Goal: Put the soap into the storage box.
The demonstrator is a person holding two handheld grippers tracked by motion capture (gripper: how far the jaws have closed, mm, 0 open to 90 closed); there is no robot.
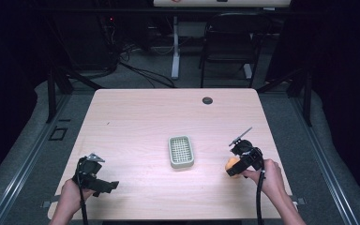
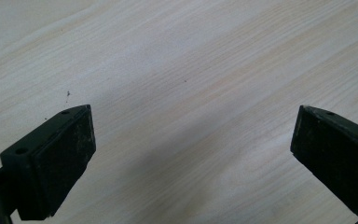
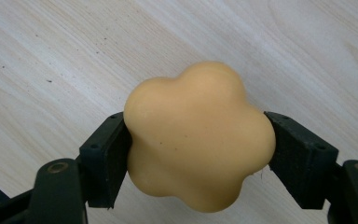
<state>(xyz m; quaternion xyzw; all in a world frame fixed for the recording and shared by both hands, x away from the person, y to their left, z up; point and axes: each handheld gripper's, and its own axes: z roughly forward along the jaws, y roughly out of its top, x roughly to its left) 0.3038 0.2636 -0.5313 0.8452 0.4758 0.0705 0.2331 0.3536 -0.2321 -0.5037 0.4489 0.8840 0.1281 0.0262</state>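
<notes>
Right fingers (image 3: 107, 158) clamped on both sides of the orange flower-shaped soap (image 3: 198, 137), pads pressed into its lobes. Soap sits in the right gripper (image 1: 236, 168) near the table's (image 1: 136, 122) right front edge, just right of the grey slotted soap dish (image 1: 181, 152) at mid-table. Left gripper (image 1: 104, 185) at front left, fingers (image 2: 51, 163) spread wide, nothing between them, bare table under them.

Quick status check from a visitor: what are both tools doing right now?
Right hand-held gripper shut on orange flower-shaped soap. Left hand-held gripper open, holding nothing. Soap dish mid-table, path unobstructed.
</notes>
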